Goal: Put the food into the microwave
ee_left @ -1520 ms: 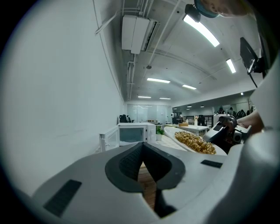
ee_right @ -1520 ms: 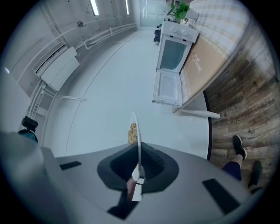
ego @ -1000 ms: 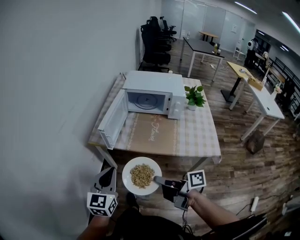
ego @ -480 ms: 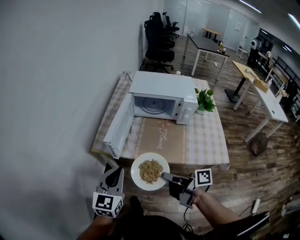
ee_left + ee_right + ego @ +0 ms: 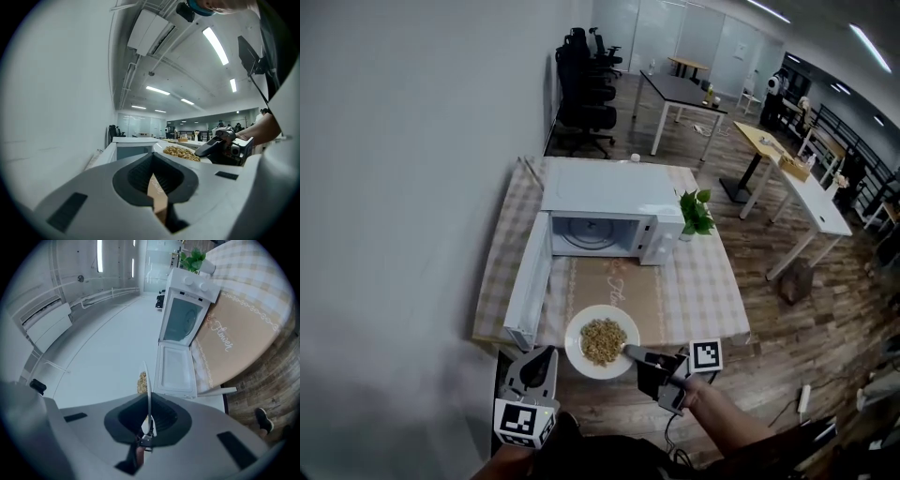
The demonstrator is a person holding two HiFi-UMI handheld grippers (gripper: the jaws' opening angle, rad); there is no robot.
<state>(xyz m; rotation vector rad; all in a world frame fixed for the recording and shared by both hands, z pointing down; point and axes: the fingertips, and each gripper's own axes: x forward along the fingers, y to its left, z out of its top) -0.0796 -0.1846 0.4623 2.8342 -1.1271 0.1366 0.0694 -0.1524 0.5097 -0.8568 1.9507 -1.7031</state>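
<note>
A white plate [image 5: 602,341] with a heap of tan food [image 5: 603,339] hangs level over the near edge of the table [image 5: 705,291]. My right gripper [image 5: 634,353] is shut on the plate's right rim. In the right gripper view the plate [image 5: 147,380] shows edge-on between the jaws of the gripper [image 5: 149,420]. The white microwave [image 5: 614,211] stands at the table's back with its door [image 5: 528,292] swung wide open to the left and its cavity empty. My left gripper [image 5: 534,367] is left of the plate, shut and holding nothing.
A potted plant [image 5: 695,214] stands right of the microwave. A tan runner [image 5: 609,281] lies in front of it. A white wall [image 5: 394,187] runs along the left. Desks [image 5: 792,173] and office chairs [image 5: 581,84] stand beyond on the wooden floor.
Both grippers and the plate have moved forward toward the table; the plate now reaches over its near edge. The right gripper's hold on the rim is unchanged.
</note>
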